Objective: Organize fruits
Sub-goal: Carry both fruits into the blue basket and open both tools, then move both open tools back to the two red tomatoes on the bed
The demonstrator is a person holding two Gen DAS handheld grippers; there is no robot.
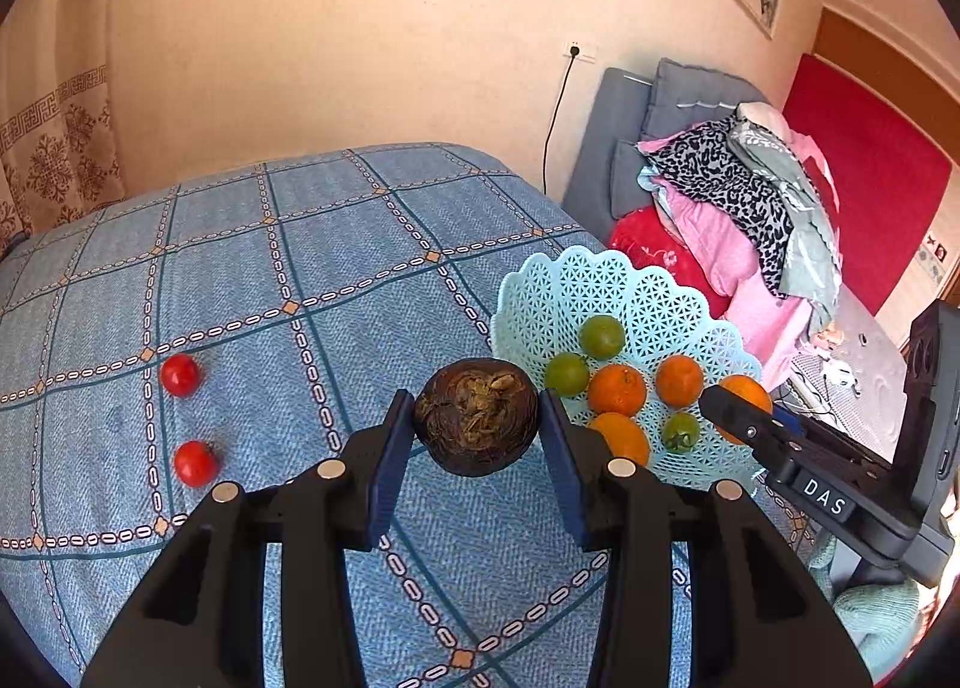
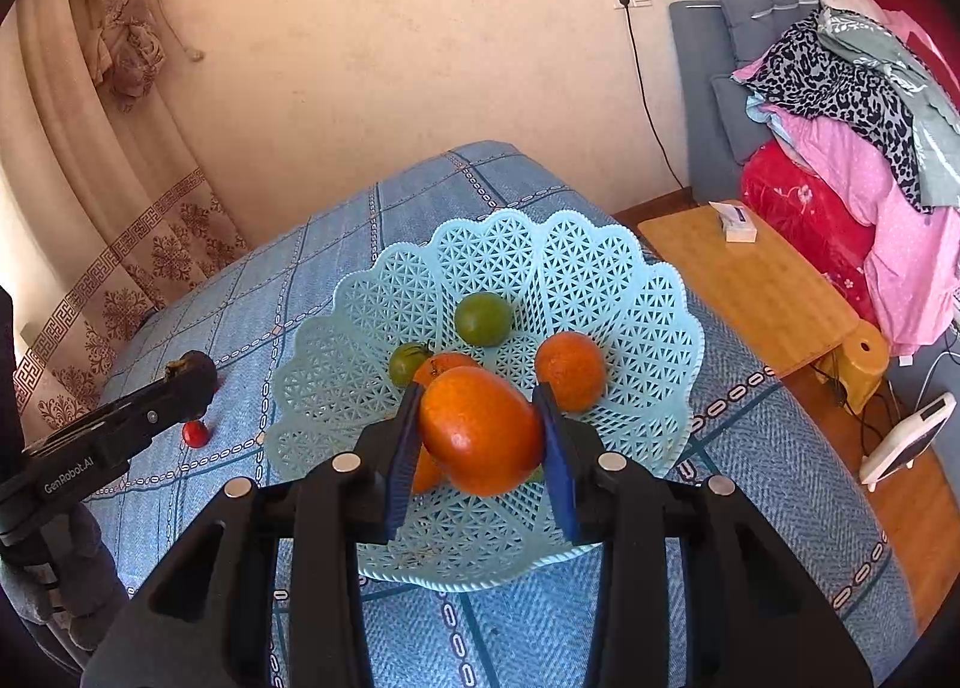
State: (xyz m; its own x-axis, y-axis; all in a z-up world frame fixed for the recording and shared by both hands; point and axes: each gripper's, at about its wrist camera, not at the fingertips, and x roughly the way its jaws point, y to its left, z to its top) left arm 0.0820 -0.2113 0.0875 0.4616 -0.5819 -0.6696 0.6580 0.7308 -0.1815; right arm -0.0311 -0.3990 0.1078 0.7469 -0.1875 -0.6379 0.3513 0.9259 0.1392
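Presently both grippers are loaded and the transfer step is in hand. The left gripper (image 1: 477, 427) has its jaws clamped on a dark brown fruit (image 1: 477, 416) (rough-skinned, kind not determinable), which is gripped at its flanks and carried above the blue checked cloth (image 1: 270, 268), just beside the pale blue basket (image 1: 540, 292) at its 9 o'clock rim. The right gripper (image 2: 480, 436) is closed on an orange (image 2: 480, 430), held over the basket's interior toward the 6 o'clock side, apparently clear of the fruit below. In the basket lie further oranges (image 2: 570, 370) and green fruits (image 2: 483, 319). Two red tomatoes (image 1: 180, 374) rest on the cloth, well apart from the basket, at about 9 o'clock of the left gripper. Judgement: sorting is well advanced but not complete. The next move calls for the right gripper to lower and release the orange into a free spot, and for the left to carry its fruit across the rim. Both grippers point forward and downward, the right one's body lying at 3 o'clock in the left view.
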